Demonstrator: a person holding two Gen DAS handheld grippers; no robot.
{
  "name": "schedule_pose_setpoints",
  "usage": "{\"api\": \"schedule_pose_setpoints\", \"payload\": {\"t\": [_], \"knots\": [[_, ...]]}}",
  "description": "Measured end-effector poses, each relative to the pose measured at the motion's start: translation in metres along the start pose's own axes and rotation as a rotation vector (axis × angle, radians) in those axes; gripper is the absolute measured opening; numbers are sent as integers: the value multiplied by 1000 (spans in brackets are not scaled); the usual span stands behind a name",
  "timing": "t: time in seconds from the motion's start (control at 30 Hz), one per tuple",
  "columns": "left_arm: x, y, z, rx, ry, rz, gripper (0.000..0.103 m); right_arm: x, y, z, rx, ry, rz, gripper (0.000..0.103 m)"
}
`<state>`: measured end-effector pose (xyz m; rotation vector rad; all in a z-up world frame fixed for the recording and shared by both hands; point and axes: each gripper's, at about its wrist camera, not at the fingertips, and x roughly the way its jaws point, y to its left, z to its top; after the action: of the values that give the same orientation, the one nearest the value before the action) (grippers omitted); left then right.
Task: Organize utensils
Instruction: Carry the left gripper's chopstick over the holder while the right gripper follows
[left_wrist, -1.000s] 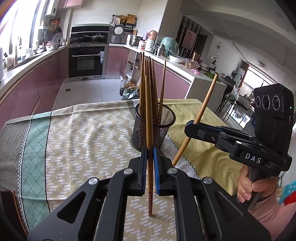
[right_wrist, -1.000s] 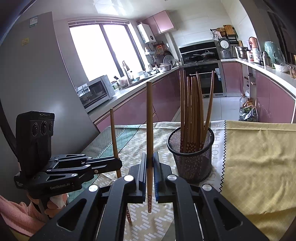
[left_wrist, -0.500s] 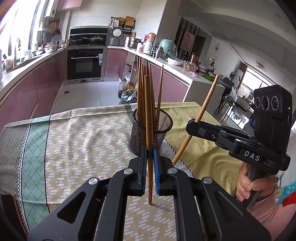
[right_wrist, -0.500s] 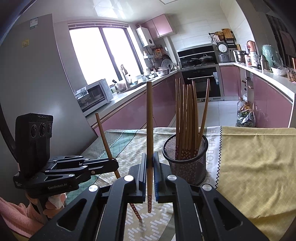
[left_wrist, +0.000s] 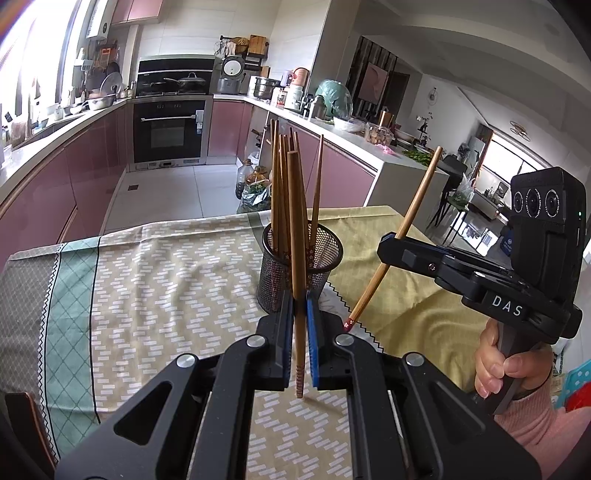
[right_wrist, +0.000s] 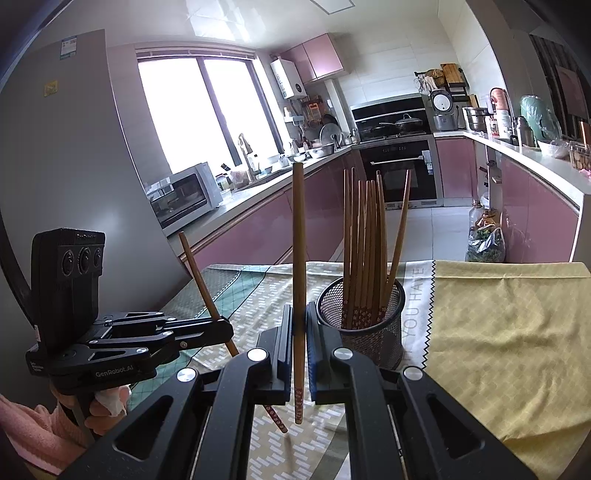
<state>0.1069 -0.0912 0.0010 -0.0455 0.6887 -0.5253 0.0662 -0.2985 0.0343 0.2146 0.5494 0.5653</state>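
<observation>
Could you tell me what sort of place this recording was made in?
Most likely a home kitchen: a built-in oven, a rice cooker on the counter, and a sink tap by the window.

1. In the left wrist view, the mesh holder (left_wrist: 302, 258) now sits nearer and lower than before.
2. The right gripper's chopstick (left_wrist: 397, 236) leans more, as does the left gripper's chopstick (right_wrist: 207, 291) in the right wrist view.

Black mesh holder (left_wrist: 302, 269) upright on the worktop, packed with brown wooden chopsticks (right_wrist: 364, 247) standing patterned tips down. One chopstick (left_wrist: 297, 273) held near-vertical just beside the holder; a second chopstick (left_wrist: 402, 230) tilted, off the cloth.
</observation>
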Motion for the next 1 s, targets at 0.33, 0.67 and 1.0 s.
{"api": "schedule_pose_setpoints", "payload": {"t": [0.33, 0.67, 1.0], "knots": [[0, -1, 5, 7, -7, 1, 8, -3, -1, 3, -7, -8, -7, 6], [-1, -2, 8, 14, -12, 2, 8, -4, -1, 5, -11, -13, -9, 6], [-3, -3, 13, 20, -21, 1, 8, -3, -1, 10, -20, -20, -14, 6]]}}
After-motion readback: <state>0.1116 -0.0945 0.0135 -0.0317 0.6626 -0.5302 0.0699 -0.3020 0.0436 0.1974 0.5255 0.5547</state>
